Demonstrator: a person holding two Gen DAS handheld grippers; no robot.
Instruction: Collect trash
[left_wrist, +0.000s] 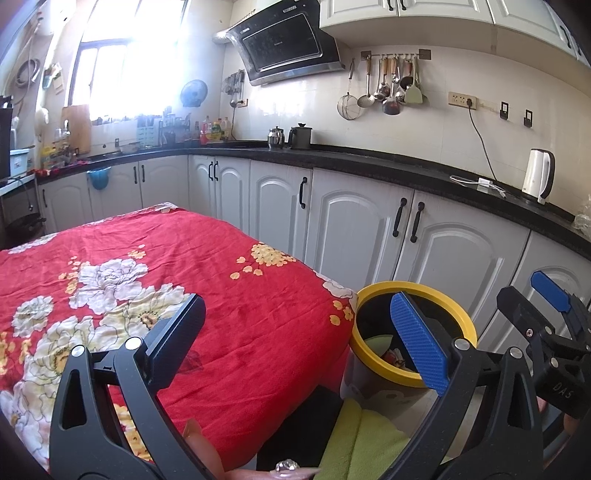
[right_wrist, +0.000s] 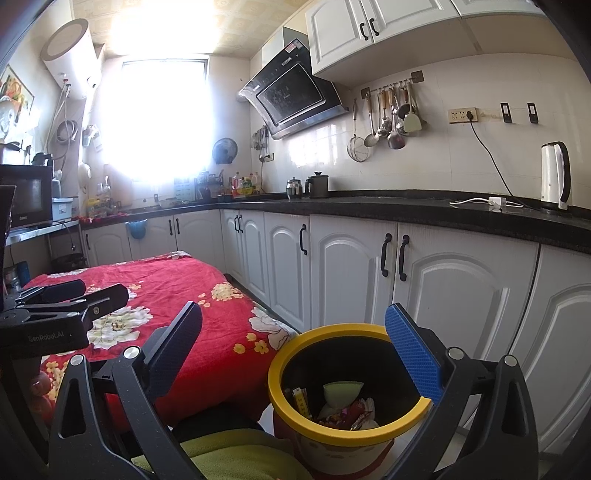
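A yellow-rimmed trash bin (right_wrist: 343, 430) stands on the floor by the table's right side, holding wrappers and crumpled scraps (right_wrist: 347, 408); the left wrist view shows the same bin (left_wrist: 413, 376) partly behind a finger. My right gripper (right_wrist: 295, 354) hovers open above the bin with nothing between its fingers. My left gripper (left_wrist: 295, 339) is open and empty over the right edge of the table with the red flowered cloth (left_wrist: 184, 258). In the left wrist view the right gripper (left_wrist: 532, 306) appears at the far right. The left gripper (right_wrist: 99, 290) shows at the left in the right wrist view.
White cabinets (right_wrist: 351, 273) under a black counter (right_wrist: 406, 208) run along the right, close to the bin. A white kettle (right_wrist: 556, 177) and a charger stand on the counter. A green cushion (left_wrist: 369, 439) lies below, near the table's front. A person's fingers (left_wrist: 291, 470) show at the bottom.
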